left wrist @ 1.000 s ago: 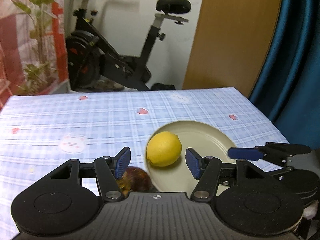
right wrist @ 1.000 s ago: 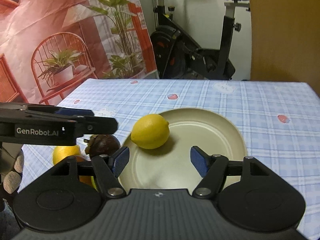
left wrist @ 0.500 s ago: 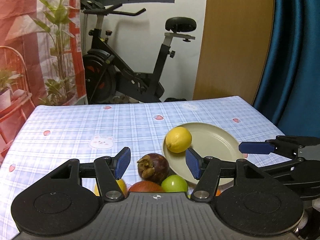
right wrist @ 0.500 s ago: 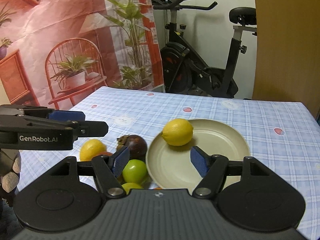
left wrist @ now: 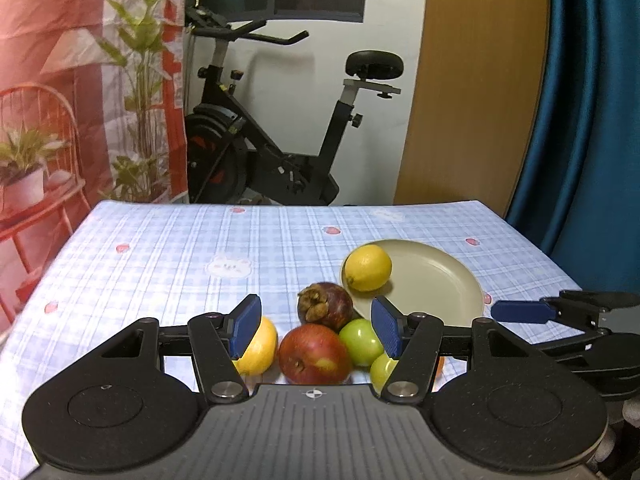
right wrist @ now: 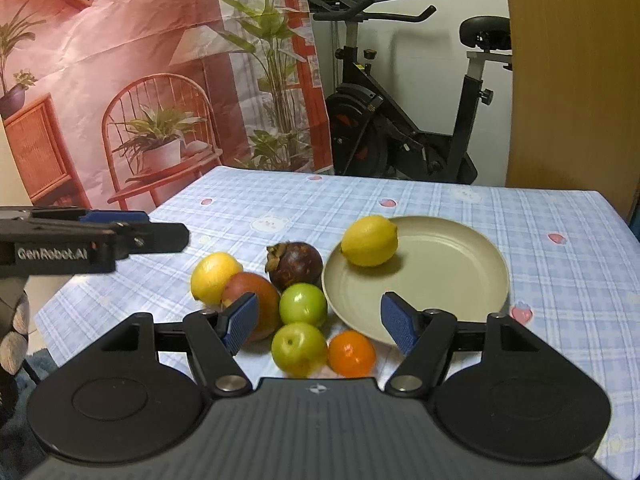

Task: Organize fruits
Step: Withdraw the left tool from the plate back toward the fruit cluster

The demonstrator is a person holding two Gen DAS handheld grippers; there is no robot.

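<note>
While your left gripper (left wrist: 316, 330) hangs spread and empty above the red apple (left wrist: 314, 354), its view hides the orange (right wrist: 351, 353). Your right gripper (right wrist: 319, 322), also spread and empty, shows it; the lemon (right wrist: 370, 241) lies on the plate (right wrist: 448, 276).

"GenRobot.AI" on left hand-held gripper (right wrist: 132, 224)

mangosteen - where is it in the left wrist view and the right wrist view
Left wrist: mangosteen sits low centre, above the red apple.
Right wrist: mangosteen sits centre, left of the plate.
Shared landmark: the lemon on the plate's rim.
</note>
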